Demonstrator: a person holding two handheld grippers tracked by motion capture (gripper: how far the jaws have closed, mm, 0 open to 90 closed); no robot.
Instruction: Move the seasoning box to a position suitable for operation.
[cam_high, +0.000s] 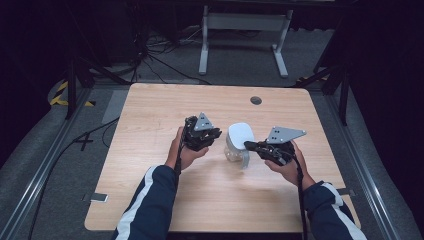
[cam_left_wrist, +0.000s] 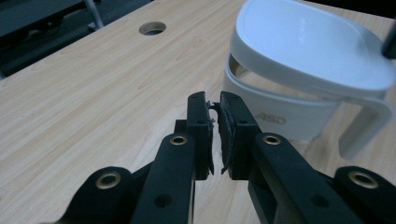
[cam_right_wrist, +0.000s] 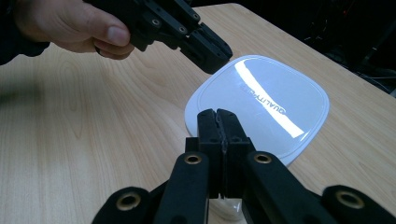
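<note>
So, left gripper (cam_left_wrist: 215, 100): fingers nearly pressed together, nothing pinched, jug (cam_left_wrist: 299, 70) just beyond
right gripper (cam_right_wrist: 218, 114): fingers pressed together over jug's lid (cam_right_wrist: 261, 102)

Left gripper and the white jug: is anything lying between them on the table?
Nothing. In the left gripper view, bare wood separates the left gripper from the white jug; the high view shows the same open strip of table.

The jug (cam_high: 238, 142) stands on the table (cam_high: 150, 165), between both grippers.
</note>
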